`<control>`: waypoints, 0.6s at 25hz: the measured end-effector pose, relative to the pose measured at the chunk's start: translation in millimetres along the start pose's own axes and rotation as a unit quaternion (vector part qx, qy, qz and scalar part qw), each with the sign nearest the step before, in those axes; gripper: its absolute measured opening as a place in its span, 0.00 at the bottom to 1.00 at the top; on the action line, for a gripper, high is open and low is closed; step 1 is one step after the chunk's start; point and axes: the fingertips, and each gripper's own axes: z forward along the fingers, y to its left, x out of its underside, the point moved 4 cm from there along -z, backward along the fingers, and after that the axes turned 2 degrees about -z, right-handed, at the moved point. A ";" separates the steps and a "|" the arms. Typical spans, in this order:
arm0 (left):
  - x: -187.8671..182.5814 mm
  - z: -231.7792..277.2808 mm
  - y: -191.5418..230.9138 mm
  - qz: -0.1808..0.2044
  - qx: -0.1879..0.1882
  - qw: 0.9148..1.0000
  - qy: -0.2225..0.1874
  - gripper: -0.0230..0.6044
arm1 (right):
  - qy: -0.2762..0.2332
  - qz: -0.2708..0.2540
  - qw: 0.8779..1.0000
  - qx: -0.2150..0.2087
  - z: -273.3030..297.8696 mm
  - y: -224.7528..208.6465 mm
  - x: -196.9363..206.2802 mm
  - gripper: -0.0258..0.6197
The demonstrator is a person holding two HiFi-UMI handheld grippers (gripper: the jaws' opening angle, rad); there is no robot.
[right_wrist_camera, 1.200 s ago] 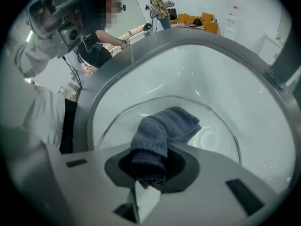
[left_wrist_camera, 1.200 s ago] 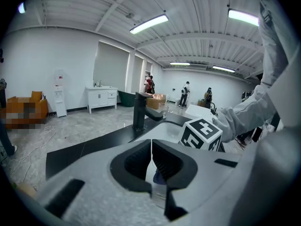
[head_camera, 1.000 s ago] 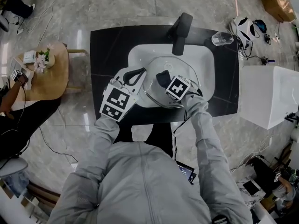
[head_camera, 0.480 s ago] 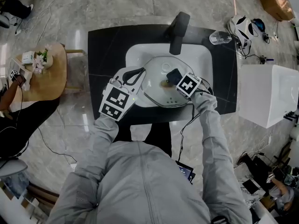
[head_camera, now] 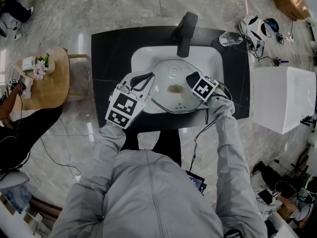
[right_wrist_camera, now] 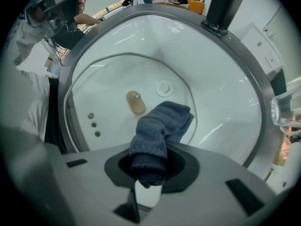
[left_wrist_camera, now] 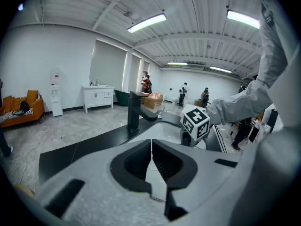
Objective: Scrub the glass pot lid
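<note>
While the jaws of the right gripper (right_wrist_camera: 149, 175) clamp the blue cloth (right_wrist_camera: 162, 126), press it flat and circle across the glass lid (right_wrist_camera: 108, 88) lying in the sink (right_wrist_camera: 225, 79). The jaws of the left gripper (left_wrist_camera: 151, 149), nearly closed and apparently on the lid's rim, should brace it against sliding.

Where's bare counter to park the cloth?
Black counter left of the basin, behind the left claw, is bare; so is the strip right of the basin, in front of the clear cup. Basin is crowded: glass lid, right claw, cloth.
</note>
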 end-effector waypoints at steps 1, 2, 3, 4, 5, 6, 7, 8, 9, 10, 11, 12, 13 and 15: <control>0.1 -0.3 -0.5 0.000 0.000 1.000 0.000 0.08 | 0.003 0.002 1.000 -0.008 0.7 4.3 1.8 0.16; 0.3 -0.7 -0.9 0.000 0.001 1.000 0.000 0.08 | 0.007 0.007 1.000 -0.015 1.5 8.6 4.2 0.16; 0.5 -1.1 -1.1 0.000 0.001 1.000 0.000 0.08 | 0.010 0.016 1.000 -0.022 2.2 12.2 6.7 0.16; 0.5 -1.4 -1.1 -0.001 0.001 1.000 0.000 0.08 | 0.008 0.030 0.999 -0.029 2.6 15.0 8.4 0.16; 0.4 -1.6 -1.0 -0.001 0.002 1.000 -0.001 0.08 | 0.002 0.045 0.998 -0.040 2.8 17.4 8.4 0.16; 0.2 -1.8 -0.8 -0.002 0.002 1.000 -0.001 0.08 | -0.007 0.056 0.997 -0.053 2.7 20.1 6.6 0.16; 0.1 -2.0 -0.6 -0.002 0.002 1.000 -0.001 0.08 | -0.014 0.062 0.996 -0.065 2.5 23.2 3.9 0.16; 0.0 -2.3 -0.7 -0.002 0.002 1.000 -0.001 0.08 | -0.018 0.064 0.995 -0.074 2.4 26.6 1.2 0.16; 0.1 -2.5 -1.0 -0.003 0.003 1.000 -0.001 0.08 | -0.018 0.062 0.995 -0.078 2.6 29.9 -1.4 0.16; 0.2 -2.7 -1.4 -0.003 0.004 1.000 -0.001 0.08 | -0.018 0.059 0.995 -0.080 2.9 32.9 -4.0 0.16; 0.4 -2.8 -1.8 -0.002 0.004 1.000 -0.002 0.08 | -0.016 0.055 0.995 -0.081 3.3 35.9 -6.8 0.16; 0.6 -3.1 -2.1 -0.002 0.005 1.000 -0.002 0.08 | -0.014 0.053 0.995 -0.082 3.6 39.0 -9.7 0.16; 0.7 -3.5 -2.3 -0.002 0.005 1.000 -0.002 0.08 | -0.012 0.050 0.995 -0.083 3.8 42.3 -13.0 0.16; 0.4 -4.7 -2.5 -0.002 0.005 1.000 -0.003 0.08 | -0.008 0.042 0.996 -0.082 4.0 49.4 -20.2 0.16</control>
